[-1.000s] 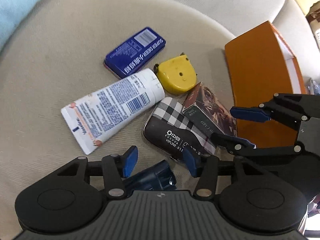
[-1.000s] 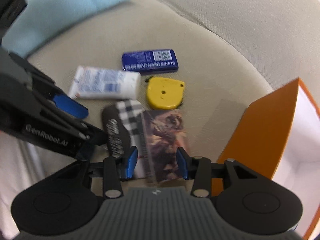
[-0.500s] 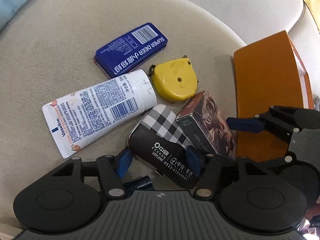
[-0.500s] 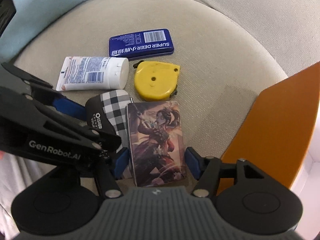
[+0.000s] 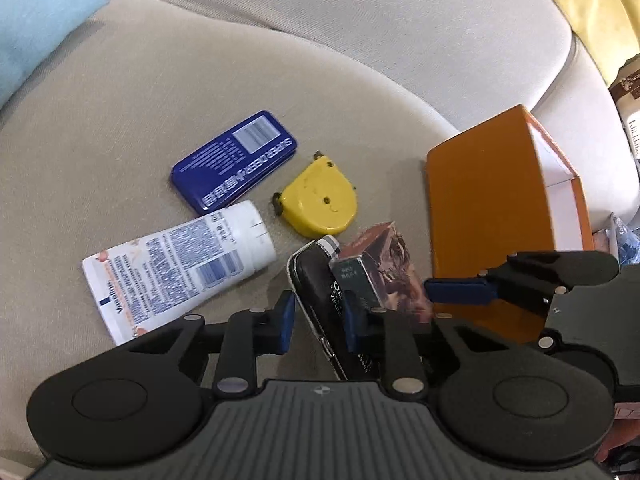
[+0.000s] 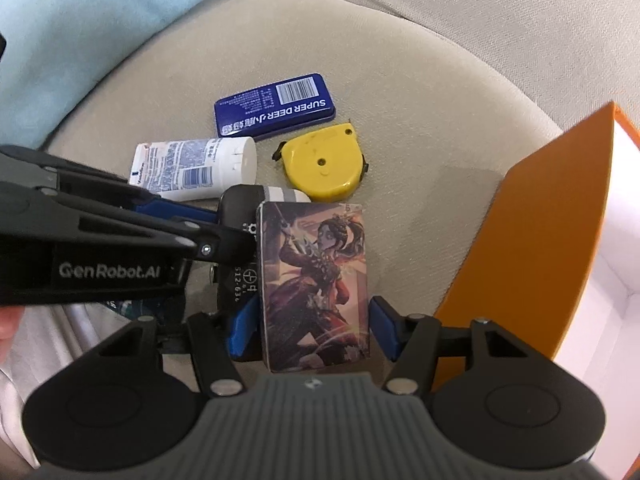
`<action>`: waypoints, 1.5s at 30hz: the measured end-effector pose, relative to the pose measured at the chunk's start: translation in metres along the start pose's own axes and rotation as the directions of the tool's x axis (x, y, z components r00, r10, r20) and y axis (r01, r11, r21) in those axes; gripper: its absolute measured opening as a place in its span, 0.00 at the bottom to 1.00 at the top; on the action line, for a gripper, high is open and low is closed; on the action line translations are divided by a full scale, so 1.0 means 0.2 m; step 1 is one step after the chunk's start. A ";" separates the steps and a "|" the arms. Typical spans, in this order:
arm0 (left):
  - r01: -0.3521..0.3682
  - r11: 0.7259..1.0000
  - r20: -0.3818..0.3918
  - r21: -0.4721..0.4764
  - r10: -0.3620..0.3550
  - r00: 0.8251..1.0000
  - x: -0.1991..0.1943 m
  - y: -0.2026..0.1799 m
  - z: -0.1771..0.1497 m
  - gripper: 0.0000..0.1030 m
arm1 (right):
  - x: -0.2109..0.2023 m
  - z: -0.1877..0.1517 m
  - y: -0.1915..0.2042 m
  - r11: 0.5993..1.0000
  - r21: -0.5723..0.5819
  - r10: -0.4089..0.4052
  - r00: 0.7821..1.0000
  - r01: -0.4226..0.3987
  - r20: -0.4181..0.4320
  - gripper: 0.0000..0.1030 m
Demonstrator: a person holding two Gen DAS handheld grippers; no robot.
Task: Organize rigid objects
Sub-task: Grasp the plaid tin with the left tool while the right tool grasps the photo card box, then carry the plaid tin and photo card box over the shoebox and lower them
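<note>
On the beige sofa cushion lie a blue tin [image 5: 234,158] [image 6: 275,105], a yellow tape measure [image 5: 320,199] [image 6: 323,166], a white cream tube [image 5: 176,266] [image 6: 192,168], a black checked case [image 5: 328,300] [image 6: 240,252] and a picture card box [image 5: 396,264] [image 6: 316,284]. My left gripper [image 5: 318,316] has its fingers on both sides of the checked case, which is tipped up on its edge. My right gripper [image 6: 310,322] is open, its fingers on either side of the card box.
An open orange box [image 5: 488,216] [image 6: 560,216] with a white inside stands at the right. A light blue cushion [image 5: 36,20] [image 6: 100,32] lies at the far left. The sofa backrest [image 5: 360,20] runs behind the objects.
My left gripper has narrowed around the checked case, which has tipped up from flat onto its edge. My right gripper has moved forward so the card box sits deeper between its fingers.
</note>
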State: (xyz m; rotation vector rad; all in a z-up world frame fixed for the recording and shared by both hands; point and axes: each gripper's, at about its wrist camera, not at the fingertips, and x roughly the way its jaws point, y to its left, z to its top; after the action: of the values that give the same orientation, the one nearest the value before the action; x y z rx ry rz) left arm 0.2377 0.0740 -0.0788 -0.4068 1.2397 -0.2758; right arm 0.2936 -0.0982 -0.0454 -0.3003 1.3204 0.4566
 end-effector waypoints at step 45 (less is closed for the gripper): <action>0.000 0.998 0.132 0.066 -0.008 0.991 -0.20 -0.20 0.01 0.20 | -0.23 -0.05 0.07 0.979 -0.132 -0.125 0.972 0.153 0.198 0.23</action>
State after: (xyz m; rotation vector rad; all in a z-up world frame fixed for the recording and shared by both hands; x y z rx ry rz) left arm 0.2283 0.0547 -0.0271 -0.3652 1.0968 -0.2874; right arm 0.2687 -0.0971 -0.0024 -0.4586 1.0745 0.4525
